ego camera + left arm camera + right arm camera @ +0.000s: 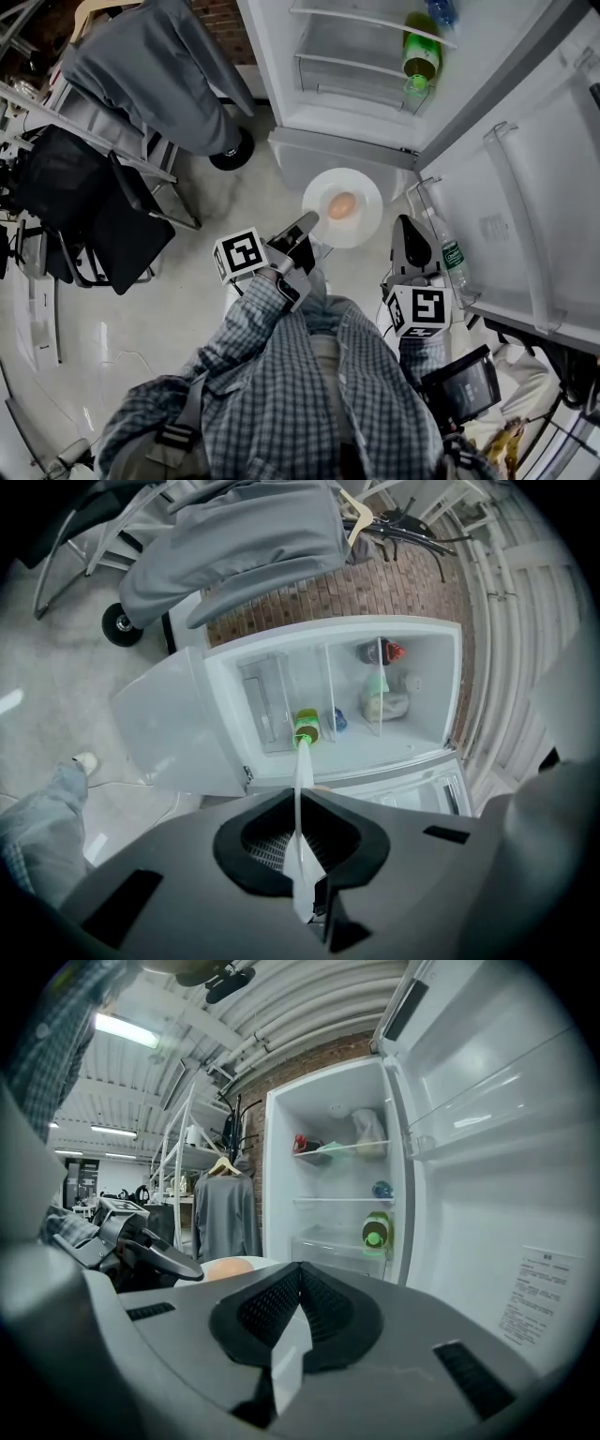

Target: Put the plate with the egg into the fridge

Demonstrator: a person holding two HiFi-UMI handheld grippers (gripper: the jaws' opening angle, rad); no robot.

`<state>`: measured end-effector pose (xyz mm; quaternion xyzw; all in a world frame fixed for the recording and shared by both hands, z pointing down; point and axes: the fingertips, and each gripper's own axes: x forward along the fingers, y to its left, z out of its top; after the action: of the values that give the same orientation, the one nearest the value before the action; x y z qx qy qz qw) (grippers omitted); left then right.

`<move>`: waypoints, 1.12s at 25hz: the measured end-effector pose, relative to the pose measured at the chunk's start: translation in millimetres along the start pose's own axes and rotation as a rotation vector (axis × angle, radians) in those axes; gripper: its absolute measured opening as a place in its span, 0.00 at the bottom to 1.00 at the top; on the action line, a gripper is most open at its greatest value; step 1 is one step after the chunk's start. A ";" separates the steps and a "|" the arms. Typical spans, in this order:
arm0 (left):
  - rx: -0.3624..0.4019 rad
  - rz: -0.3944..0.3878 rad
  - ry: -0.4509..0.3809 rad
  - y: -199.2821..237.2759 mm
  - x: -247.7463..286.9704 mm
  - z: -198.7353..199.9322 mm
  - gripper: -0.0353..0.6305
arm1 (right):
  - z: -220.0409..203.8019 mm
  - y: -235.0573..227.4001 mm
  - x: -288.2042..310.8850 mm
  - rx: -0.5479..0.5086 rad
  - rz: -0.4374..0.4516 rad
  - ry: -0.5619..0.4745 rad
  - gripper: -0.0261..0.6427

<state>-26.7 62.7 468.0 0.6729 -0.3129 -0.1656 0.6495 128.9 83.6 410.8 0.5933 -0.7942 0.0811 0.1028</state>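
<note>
A grey jacket (pixel 159 66) hangs at the upper left of the head view, with a black wheel (pixel 232 150) at its lower right. A black chair (pixel 112 220) stands at the left on the pale floor (pixel 141 337). A green bottle (pixel 421 56) lies on its side at the top. A clear bottle (pixel 453 258) with a green label is at the right.

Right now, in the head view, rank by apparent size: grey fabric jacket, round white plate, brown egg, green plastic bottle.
Largest: grey fabric jacket
Then round white plate
Then green plastic bottle, though farther from the camera
Smallest: brown egg
</note>
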 end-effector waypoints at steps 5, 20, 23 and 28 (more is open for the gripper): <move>0.017 0.002 0.022 -1.7 32.0 27.6 0.08 | 11.9 -12.3 33.6 -0.015 -0.004 0.002 0.05; 0.011 -0.033 0.062 -5.2 101.8 121.4 0.08 | 47.3 -27.1 151.0 0.021 -0.015 -0.006 0.05; 0.017 -0.032 0.064 -1.7 113.0 138.1 0.08 | 52.5 -28.2 172.4 0.025 -0.011 -0.014 0.05; 0.015 -0.040 0.078 -0.8 128.8 162.1 0.08 | 61.9 -27.4 200.4 -0.013 -0.016 -0.012 0.05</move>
<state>-32.1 -144.2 474.4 0.6897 -0.2751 -0.1500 0.6528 95.9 -125.2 403.2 0.5995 -0.7905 0.0714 0.1026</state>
